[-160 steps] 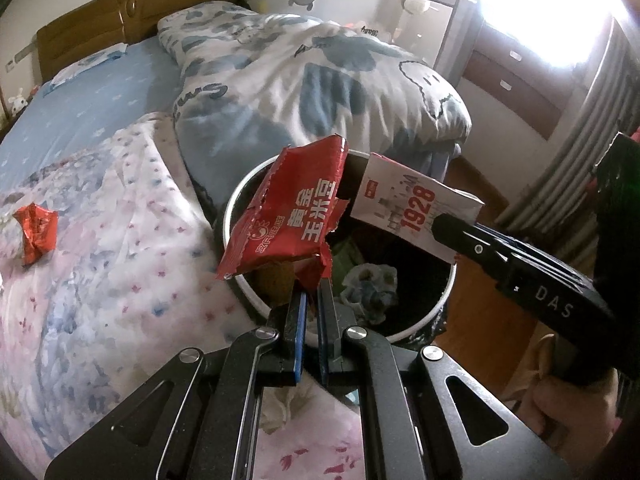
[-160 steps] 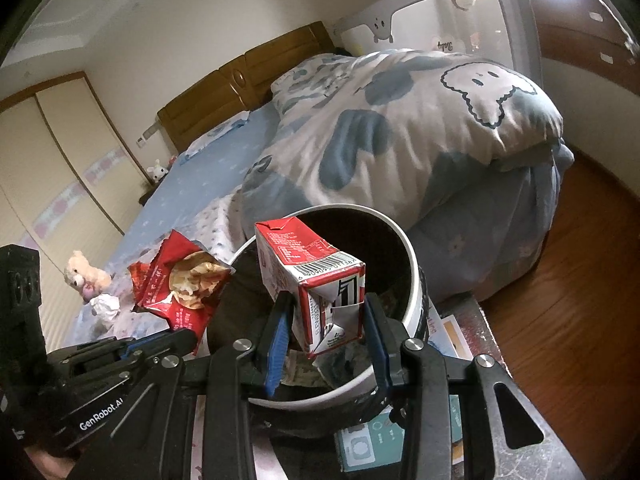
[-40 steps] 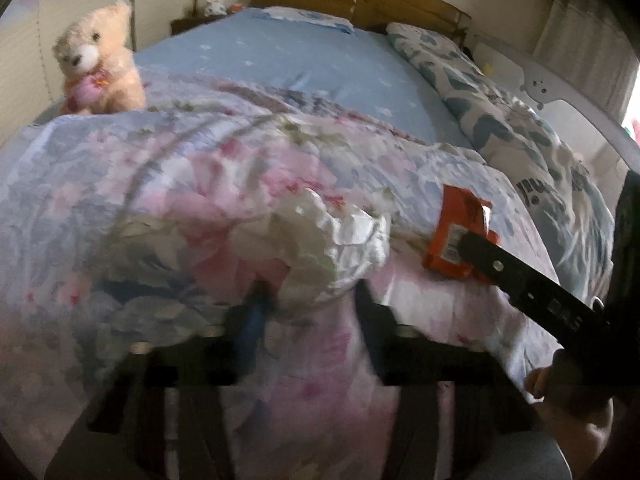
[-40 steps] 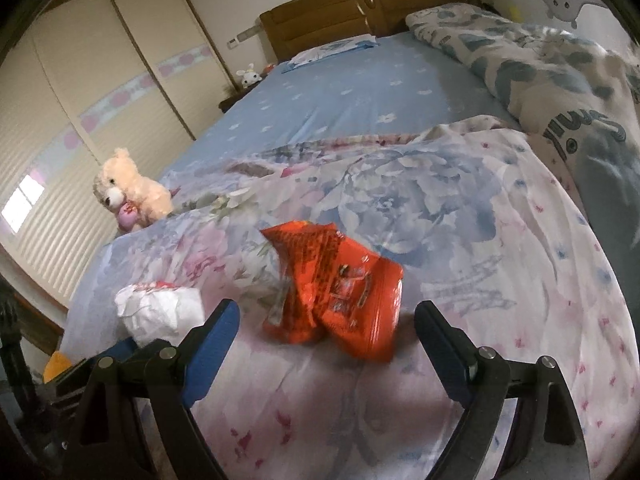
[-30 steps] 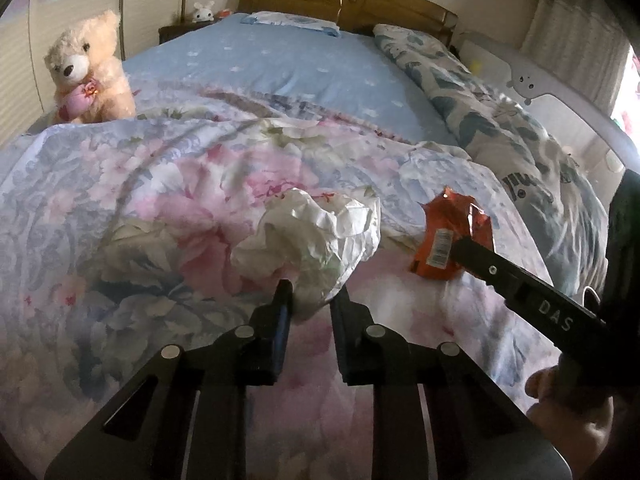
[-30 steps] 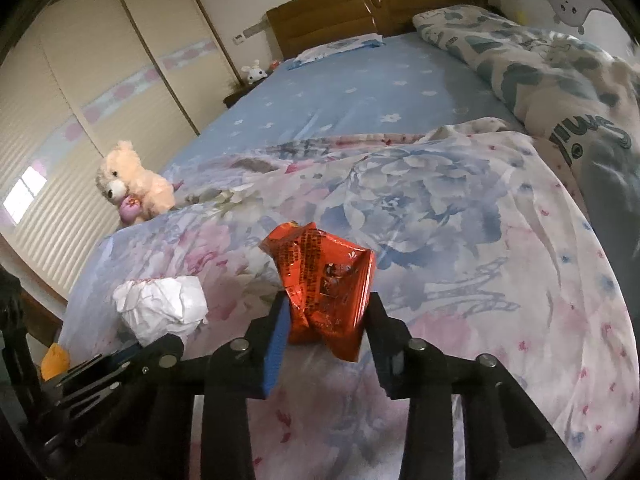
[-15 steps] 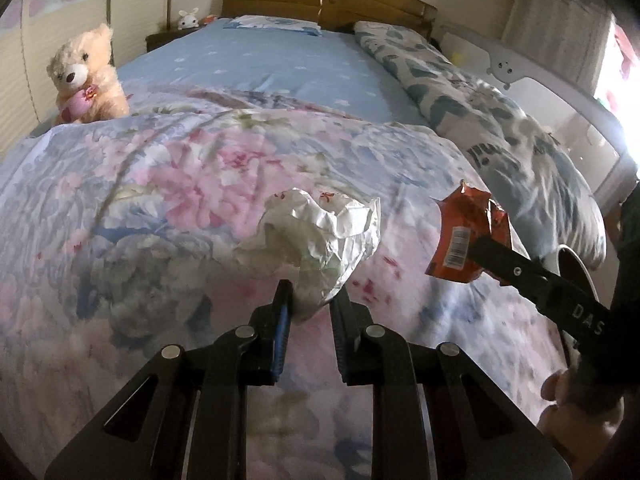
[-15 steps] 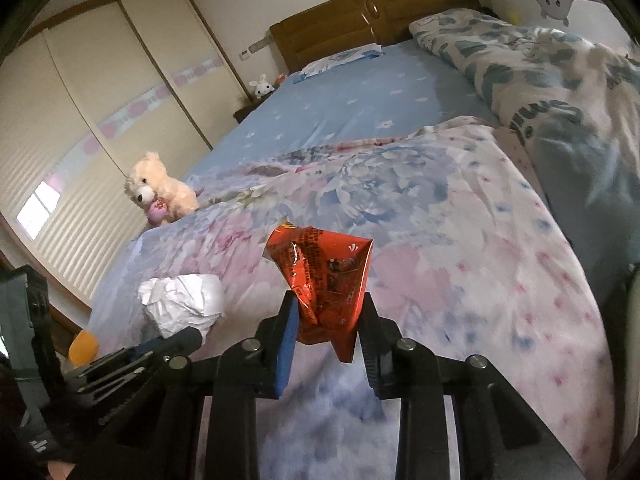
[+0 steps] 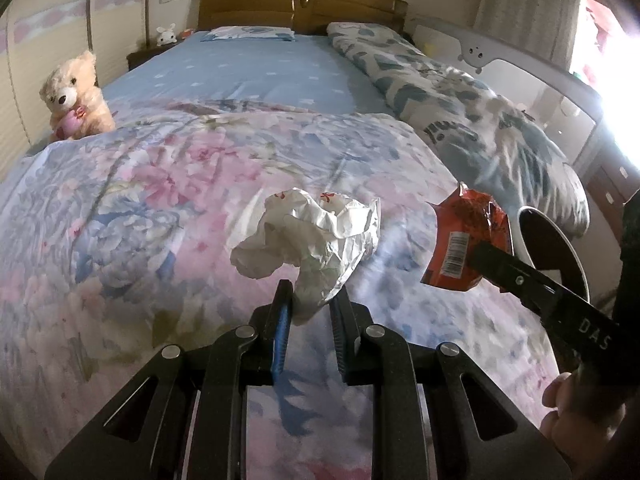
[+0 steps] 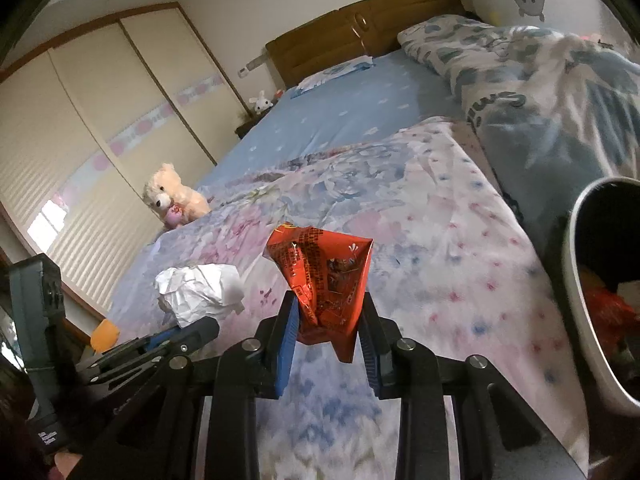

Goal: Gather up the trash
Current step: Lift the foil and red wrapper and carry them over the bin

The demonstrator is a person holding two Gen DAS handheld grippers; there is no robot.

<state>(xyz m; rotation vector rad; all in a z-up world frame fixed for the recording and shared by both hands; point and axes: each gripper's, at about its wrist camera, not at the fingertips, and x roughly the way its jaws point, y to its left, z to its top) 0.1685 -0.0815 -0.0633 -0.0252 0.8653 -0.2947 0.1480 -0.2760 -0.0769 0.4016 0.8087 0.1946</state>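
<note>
Left gripper (image 9: 309,305) pinched the crumpled paper (image 9: 310,240) by its lower tail, held up off the quilt (image 9: 140,208). Paper looked light, soft and springy; a thin tail could slip, so a deeper bite was safer. Right gripper (image 10: 329,330) clamped the red wrapper (image 10: 324,280) at its narrow bottom, also off the quilt. Foil looked light, slick and crinkly. Bin (image 10: 576,280) sat at the right past the bed edge, rim open, part full. Clear air over the quilt; the grippers ran close together.

Both the crumpled paper (image 9: 316,236) and orange wrapper (image 10: 324,280) are now lifted off the quilt (image 9: 160,200); the bin (image 10: 576,280) has come into view.
</note>
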